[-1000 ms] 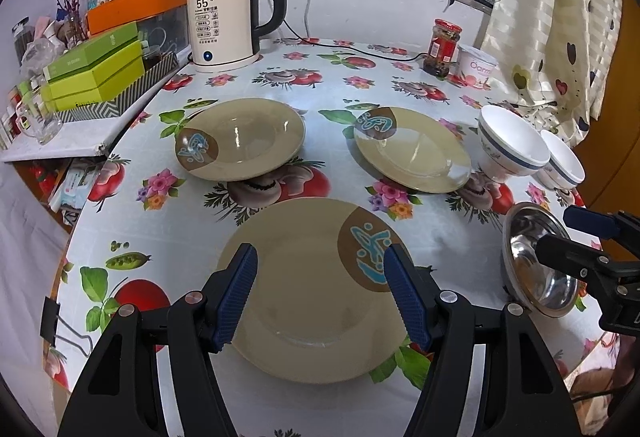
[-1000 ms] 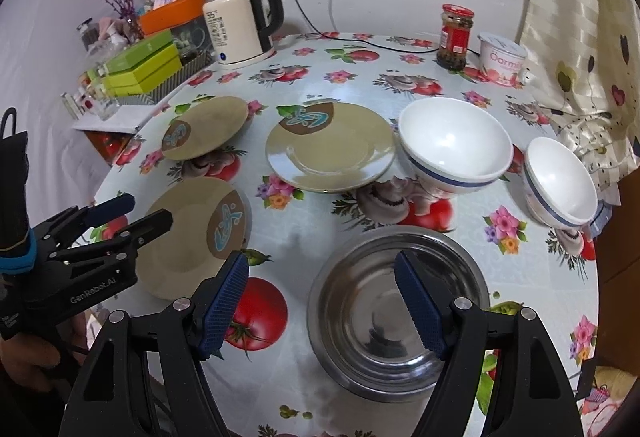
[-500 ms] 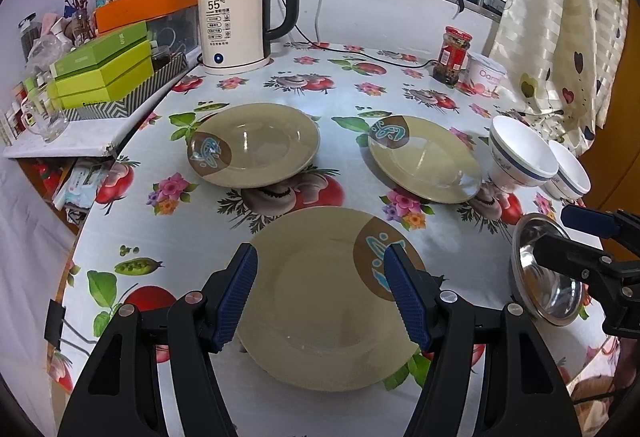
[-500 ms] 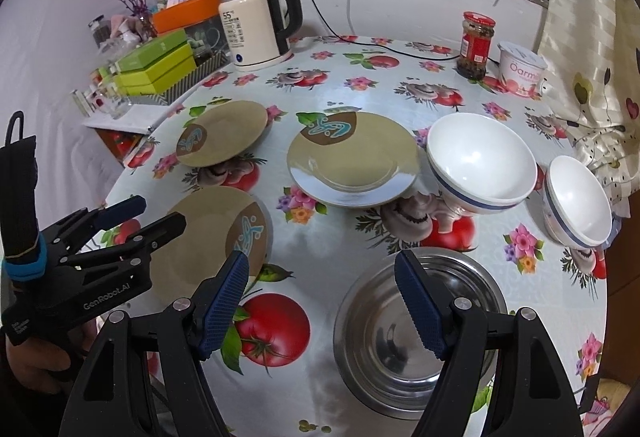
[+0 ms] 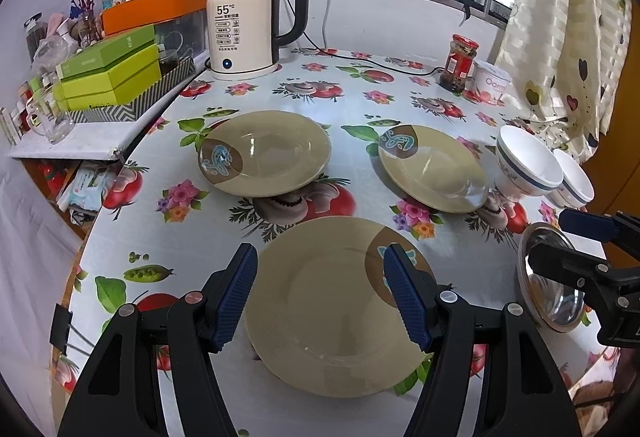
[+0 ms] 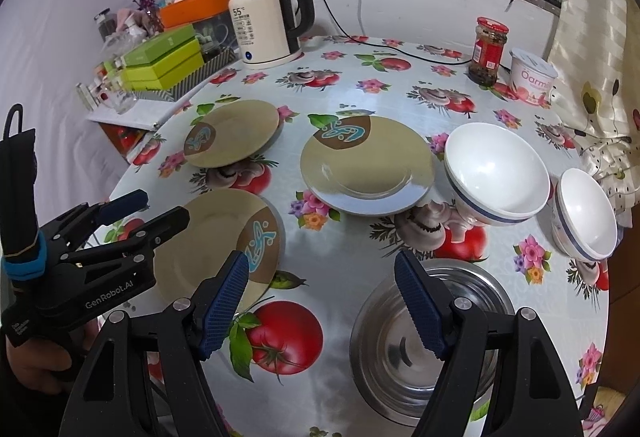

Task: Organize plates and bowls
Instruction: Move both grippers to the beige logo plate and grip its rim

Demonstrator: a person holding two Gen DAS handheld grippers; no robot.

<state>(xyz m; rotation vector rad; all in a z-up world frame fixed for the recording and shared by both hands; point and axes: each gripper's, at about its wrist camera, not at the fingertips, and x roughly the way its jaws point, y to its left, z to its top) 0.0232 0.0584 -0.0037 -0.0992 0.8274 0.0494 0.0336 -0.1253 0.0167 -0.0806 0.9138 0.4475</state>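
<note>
We see a glossy table covering (image 6: 352, 245), smooth like oilcloth, printed with fruit and flowers. On it the three olive plates, the near one (image 5: 332, 305), the far-left one (image 5: 268, 153) and the far-right one (image 5: 434, 169), look like glazed ceramic with a soft sheen. Right of the far-right plate, two white bowls (image 6: 496, 177) (image 6: 586, 215) are glossy glazed ware. Nearer than these bowls, the steel bowl (image 6: 432, 341) is polished metal, mirror-bright. Behind the plates the kettle (image 5: 244, 33) has a smooth cream plastic body and brushed metal top. Both grippers, left (image 5: 316, 293) and right (image 6: 322, 299), are matt black plastic with ribbed blue pads (image 5: 236, 289). The curtain (image 5: 568, 17) is cloth
</note>
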